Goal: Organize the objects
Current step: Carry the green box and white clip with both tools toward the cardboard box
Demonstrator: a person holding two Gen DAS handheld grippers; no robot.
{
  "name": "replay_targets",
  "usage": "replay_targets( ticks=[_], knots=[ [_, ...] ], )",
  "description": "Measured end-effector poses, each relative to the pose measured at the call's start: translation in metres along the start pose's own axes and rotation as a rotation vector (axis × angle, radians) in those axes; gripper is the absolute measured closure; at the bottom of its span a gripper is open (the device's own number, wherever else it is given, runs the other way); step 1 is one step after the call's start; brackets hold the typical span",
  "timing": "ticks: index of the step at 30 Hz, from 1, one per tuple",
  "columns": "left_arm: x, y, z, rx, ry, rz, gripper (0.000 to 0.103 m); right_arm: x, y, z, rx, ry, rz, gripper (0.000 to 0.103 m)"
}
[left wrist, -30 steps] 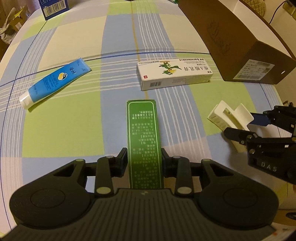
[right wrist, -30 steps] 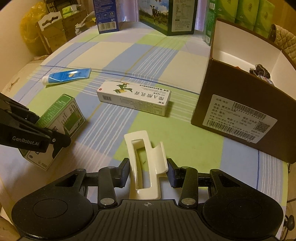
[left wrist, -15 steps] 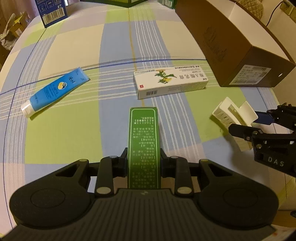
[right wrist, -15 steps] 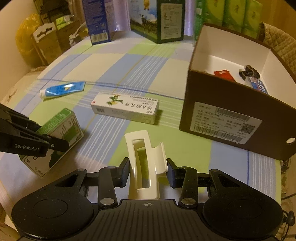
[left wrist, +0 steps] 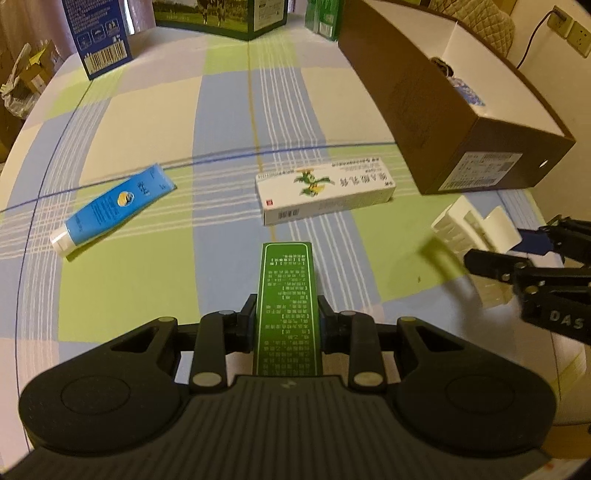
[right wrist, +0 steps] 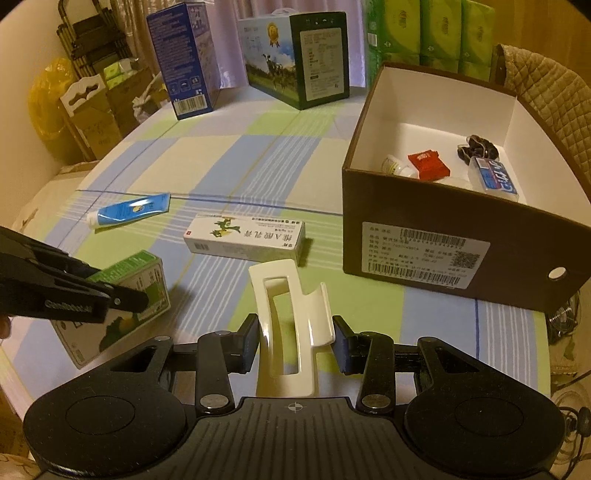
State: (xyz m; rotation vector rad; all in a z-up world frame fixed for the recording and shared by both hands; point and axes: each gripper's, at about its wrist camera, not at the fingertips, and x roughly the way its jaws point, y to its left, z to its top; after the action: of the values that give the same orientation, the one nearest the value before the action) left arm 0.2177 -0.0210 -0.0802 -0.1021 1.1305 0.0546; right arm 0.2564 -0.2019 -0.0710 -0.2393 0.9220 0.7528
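Observation:
My left gripper (left wrist: 287, 321) is shut on a green carton (left wrist: 287, 302), held above the checked tablecloth. The same green carton (right wrist: 136, 280) shows at the left of the right wrist view, clamped in the left gripper (right wrist: 122, 295). My right gripper (right wrist: 295, 341) is shut on a white hair claw clip (right wrist: 288, 317), also lifted off the cloth; in the left wrist view the clip (left wrist: 469, 229) sits at the right edge. A white medicine box (left wrist: 325, 190) and a blue tube (left wrist: 110, 208) lie on the cloth ahead. The open brown cardboard box (right wrist: 443, 236) stands to the right.
Inside the brown box lie a red packet (right wrist: 428, 164), a small white bottle (right wrist: 393, 166) and a blue-and-white pack (right wrist: 493, 179). A blue carton (right wrist: 184, 59), a milk carton (right wrist: 299, 59) and green packs (right wrist: 428, 33) stand along the table's far edge. A quilted chair back (right wrist: 543, 99) is behind.
Both grippers have risen with their objects, the clip and the green carton. The brown box's inside has come into view, and the far cartons now show.

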Motion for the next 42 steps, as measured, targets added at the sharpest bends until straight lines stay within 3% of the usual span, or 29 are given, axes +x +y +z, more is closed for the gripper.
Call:
replay_targets(
  ticks=[6, 17, 42],
  knots=[
    [0.016, 0.000, -0.007, -0.008, 0.062, -0.003, 0.076, -0.001, -0.007, -0.004, 0.017, 0.015, -0.006, 0.065],
    [0.021, -0.007, -0.003, 0.029, 0.072, 0.018, 0.077, -0.003, -0.013, -0.008, 0.035, 0.015, -0.013, 0.065],
    [-0.032, -0.035, 0.051, 0.070, -0.108, -0.029, 0.077, -0.035, -0.030, 0.028, 0.074, -0.083, 0.015, 0.065]
  ],
)
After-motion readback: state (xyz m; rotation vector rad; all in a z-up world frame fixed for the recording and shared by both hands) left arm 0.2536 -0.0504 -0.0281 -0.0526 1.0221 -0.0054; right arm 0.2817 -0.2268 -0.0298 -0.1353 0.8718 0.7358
